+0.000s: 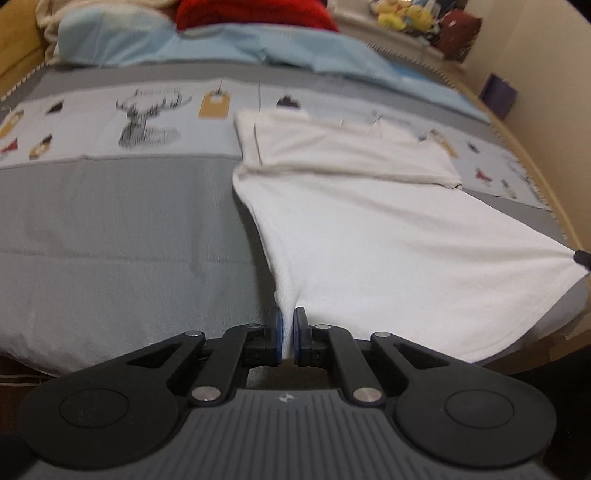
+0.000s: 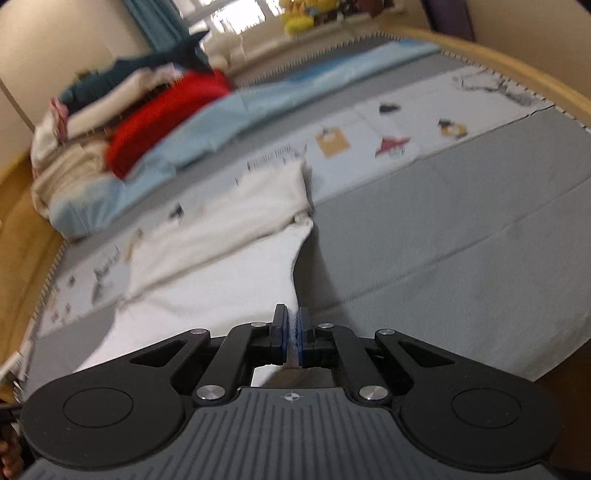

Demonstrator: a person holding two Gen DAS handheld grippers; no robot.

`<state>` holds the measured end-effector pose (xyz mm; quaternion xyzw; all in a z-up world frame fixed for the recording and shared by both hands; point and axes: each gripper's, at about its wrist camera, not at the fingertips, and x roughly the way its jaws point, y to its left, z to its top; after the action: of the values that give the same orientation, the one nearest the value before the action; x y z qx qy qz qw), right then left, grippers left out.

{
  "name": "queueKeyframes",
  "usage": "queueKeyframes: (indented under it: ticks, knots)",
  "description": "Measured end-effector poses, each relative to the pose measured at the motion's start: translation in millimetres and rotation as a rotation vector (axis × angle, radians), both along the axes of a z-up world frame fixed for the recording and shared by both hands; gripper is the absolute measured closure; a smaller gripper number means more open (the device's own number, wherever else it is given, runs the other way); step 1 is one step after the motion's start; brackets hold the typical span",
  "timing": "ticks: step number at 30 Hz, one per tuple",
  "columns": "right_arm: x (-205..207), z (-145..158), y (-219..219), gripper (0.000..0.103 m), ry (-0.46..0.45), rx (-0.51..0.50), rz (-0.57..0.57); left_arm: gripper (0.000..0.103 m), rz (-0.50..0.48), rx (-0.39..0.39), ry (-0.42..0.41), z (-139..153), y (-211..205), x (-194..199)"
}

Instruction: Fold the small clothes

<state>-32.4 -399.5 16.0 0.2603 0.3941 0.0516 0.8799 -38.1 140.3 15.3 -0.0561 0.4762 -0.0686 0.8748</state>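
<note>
Clamped on the two near corners of the white garment (image 1: 369, 229): left gripper (image 1: 287, 334) pinching the left corner, right gripper (image 2: 293, 334) the other, jaws closed with cloth between the pads. Held taut and lifted at the near hem, probably to carry it over the already doubled far part. Beneath, a grey bedspread (image 1: 122, 229) with a printed band (image 1: 110, 122). Farther off, a light blue sheet (image 1: 221, 44), a red cloth (image 2: 166, 118), a wooden bed frame (image 2: 498, 55), plush toys (image 1: 402, 16).
</note>
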Motion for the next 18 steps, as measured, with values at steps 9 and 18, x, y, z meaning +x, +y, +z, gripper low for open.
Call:
queueKeyframes:
  ticks: [9,18]
  knots:
    - [-81,44,-33,0.1,-0.037,0.074,-0.029,0.098,-0.045,-0.115,-0.089,73,30,-76]
    - [-18,25,-43,0.103,-0.011,-0.002,-0.096,0.098,-0.036,-0.097,-0.031,46,12,12]
